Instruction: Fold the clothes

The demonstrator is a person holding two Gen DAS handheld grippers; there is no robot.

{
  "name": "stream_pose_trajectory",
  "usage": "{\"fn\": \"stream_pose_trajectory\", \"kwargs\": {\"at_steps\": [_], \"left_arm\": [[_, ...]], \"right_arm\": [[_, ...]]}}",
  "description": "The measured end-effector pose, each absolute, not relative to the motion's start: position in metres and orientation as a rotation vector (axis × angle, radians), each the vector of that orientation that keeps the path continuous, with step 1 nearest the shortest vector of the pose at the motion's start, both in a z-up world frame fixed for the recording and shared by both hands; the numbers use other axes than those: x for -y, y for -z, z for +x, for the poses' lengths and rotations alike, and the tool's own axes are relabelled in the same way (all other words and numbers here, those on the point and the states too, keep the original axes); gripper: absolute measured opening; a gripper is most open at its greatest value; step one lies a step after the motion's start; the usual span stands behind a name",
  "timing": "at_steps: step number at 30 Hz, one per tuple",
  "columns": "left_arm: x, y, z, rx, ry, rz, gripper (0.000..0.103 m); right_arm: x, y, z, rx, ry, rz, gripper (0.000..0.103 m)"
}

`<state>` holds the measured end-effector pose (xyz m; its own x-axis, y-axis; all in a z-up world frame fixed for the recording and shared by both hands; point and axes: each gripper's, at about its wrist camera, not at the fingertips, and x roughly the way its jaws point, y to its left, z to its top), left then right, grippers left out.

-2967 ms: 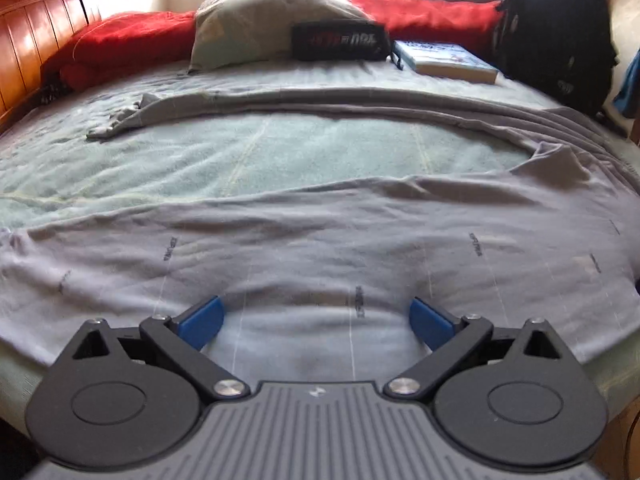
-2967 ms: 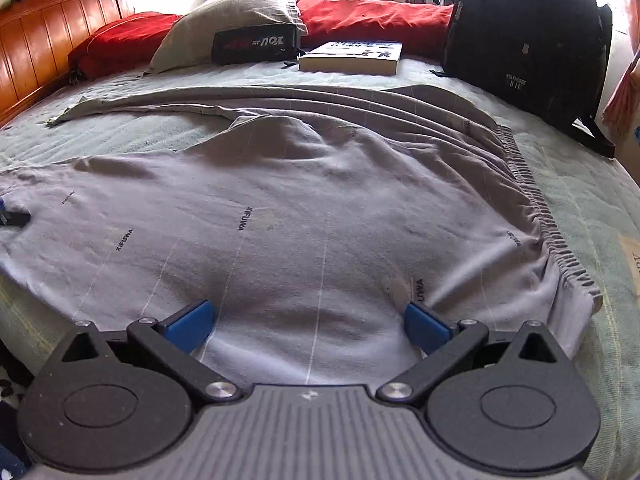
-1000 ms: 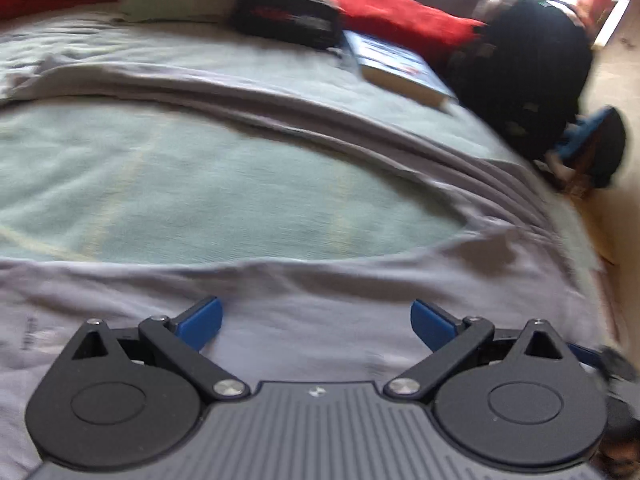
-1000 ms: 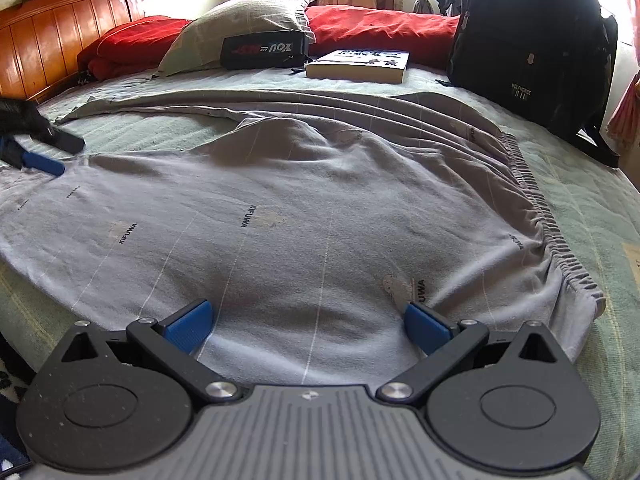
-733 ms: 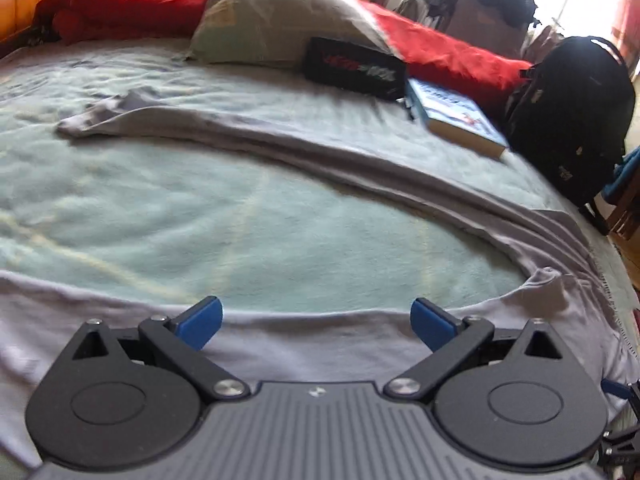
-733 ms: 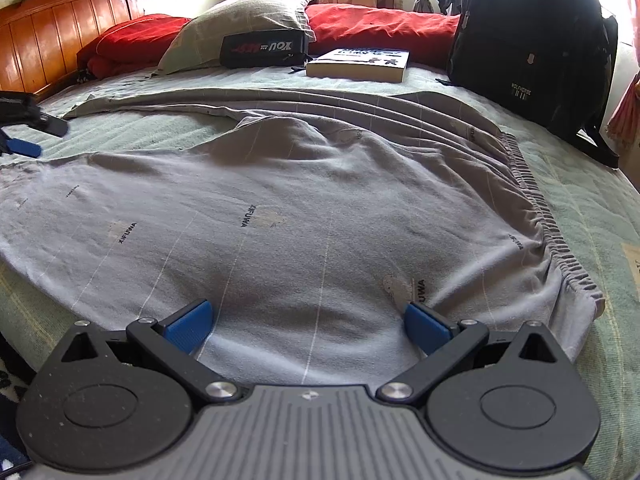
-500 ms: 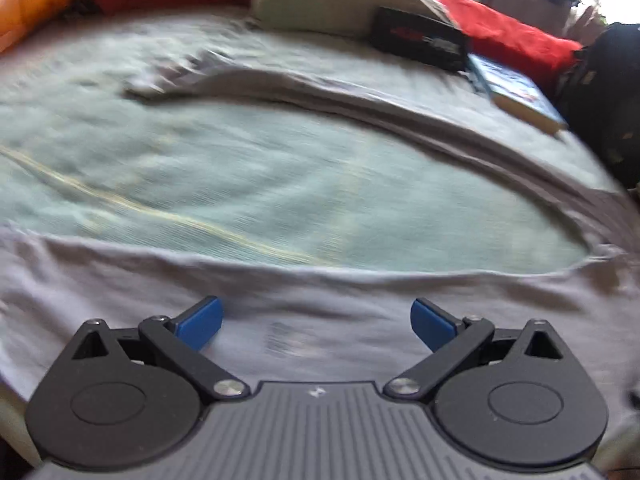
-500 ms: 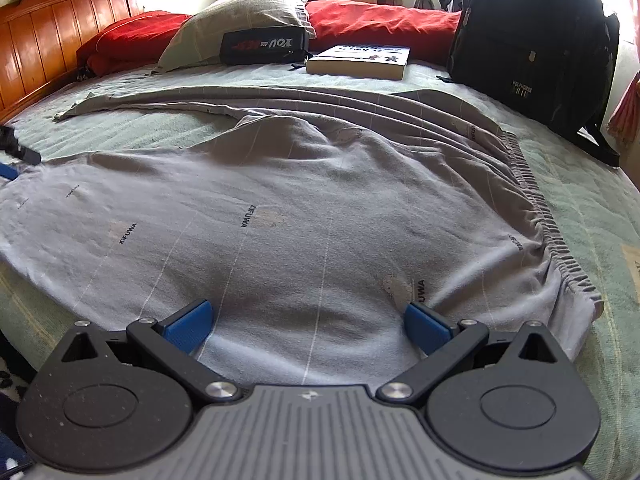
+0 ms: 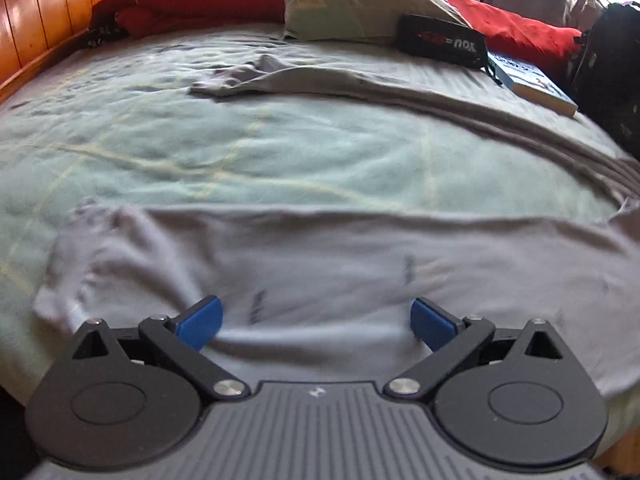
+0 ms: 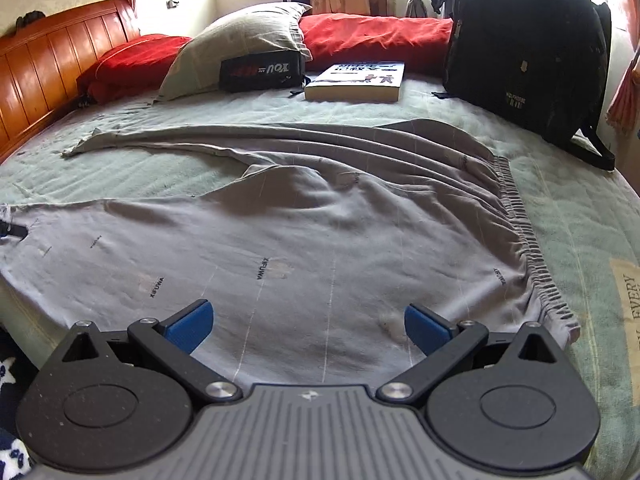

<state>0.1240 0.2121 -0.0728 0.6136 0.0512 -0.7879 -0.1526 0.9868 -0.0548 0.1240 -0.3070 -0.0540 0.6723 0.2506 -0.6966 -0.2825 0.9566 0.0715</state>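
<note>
While both grippers stand spread and empty, the grey trousers (image 10: 320, 232) lie flat on the bed (image 9: 280, 152); the left gripper (image 9: 316, 320) sits over a rumpled leg end, the right gripper (image 10: 306, 322) beside the elastic waistband (image 10: 524, 236); pinching one layer could skew the fold.

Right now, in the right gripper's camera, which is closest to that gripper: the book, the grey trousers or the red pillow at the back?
1. Grey trousers, spread just ahead of the right gripper.
2. Book, farther up the bed, middle.
3. Red pillow, behind the book.
</note>
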Motion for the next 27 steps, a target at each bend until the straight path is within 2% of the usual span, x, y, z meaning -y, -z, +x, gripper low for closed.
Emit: {"fn": "stream_pose_trajectory", "kwargs": {"at_steps": [9,13,18,24,27], "left_arm": [[-0.258,0.053,0.107,-0.789,-0.171,-0.301,0.1],[-0.258,0.066,0.117,-0.826,-0.125,-0.341,0.1],[-0.259,0.063,0.113,-0.864,-0.373,-0.215,0.1],[-0.217,0.05,0.105,-0.759,-0.127,-0.069,0.1],[-0.209,0.063,0.105,-0.803,-0.061,-0.083,0.1]], "right_arm": [[0.301,0.054,0.123,-0.785,-0.305,-0.026,0.103],[0.294,0.053,0.121,-0.785,-0.315,-0.053,0.103],[0.298,0.055,0.123,-0.792,-0.295,-0.04,0.103],[0.297,0.058,0.125,-0.802,-0.301,-0.016,0.103],[0.294,0.06,0.124,-0.798,-0.304,-0.035,0.103]]}}
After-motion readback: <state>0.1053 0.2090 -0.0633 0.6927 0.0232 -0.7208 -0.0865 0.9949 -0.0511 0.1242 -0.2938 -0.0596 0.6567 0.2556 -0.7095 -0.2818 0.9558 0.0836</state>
